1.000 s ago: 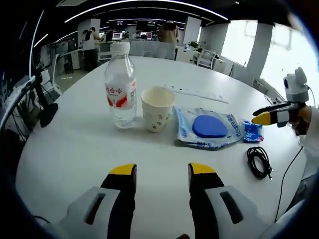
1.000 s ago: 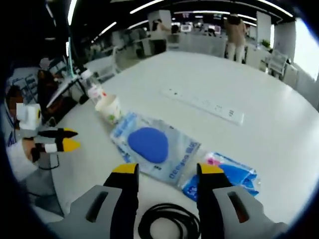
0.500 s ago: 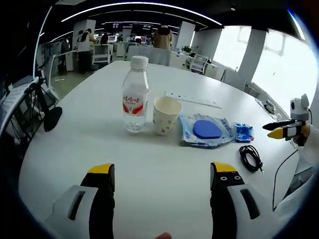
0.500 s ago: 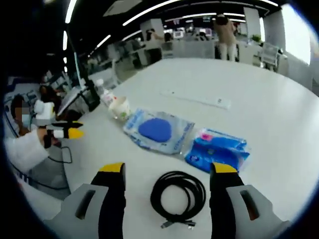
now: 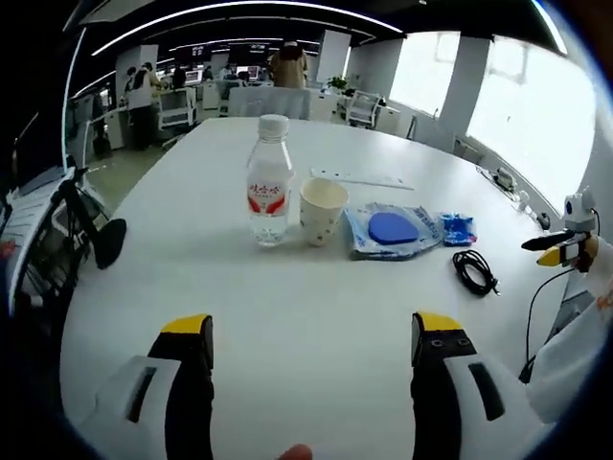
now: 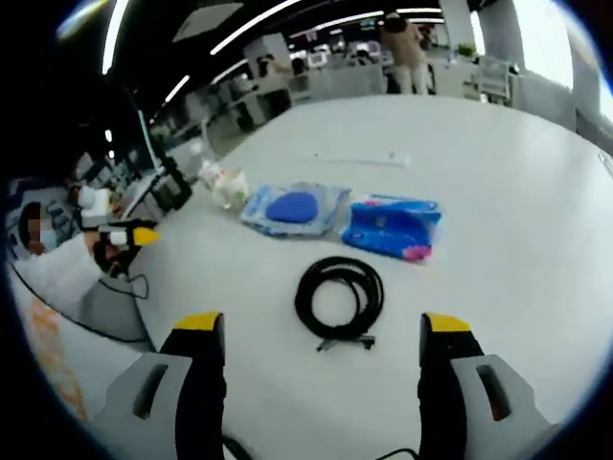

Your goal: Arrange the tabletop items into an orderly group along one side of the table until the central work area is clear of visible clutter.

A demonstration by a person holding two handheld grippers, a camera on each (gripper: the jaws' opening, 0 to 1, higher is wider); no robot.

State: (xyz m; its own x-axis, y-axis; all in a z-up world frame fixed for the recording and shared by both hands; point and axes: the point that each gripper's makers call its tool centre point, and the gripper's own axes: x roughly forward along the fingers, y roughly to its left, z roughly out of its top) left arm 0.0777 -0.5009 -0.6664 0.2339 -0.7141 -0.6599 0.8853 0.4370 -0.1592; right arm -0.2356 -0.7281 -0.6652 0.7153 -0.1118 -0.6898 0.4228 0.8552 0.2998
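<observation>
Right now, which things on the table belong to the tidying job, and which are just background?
Job items: water bottle, paper cup, clear pouch with blue pad, blue packet, coiled black cable.

Just there: white power strip, office chairs, people standing.

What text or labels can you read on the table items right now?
Water bottle: red and white label with print, too small to read.
Paper cup: faint pattern, no legible words.
Clear pouch with blue pad: blue lettering, blurred.
Blue packet: pink mark, unreadable.
Nothing can be quoted.
</observation>
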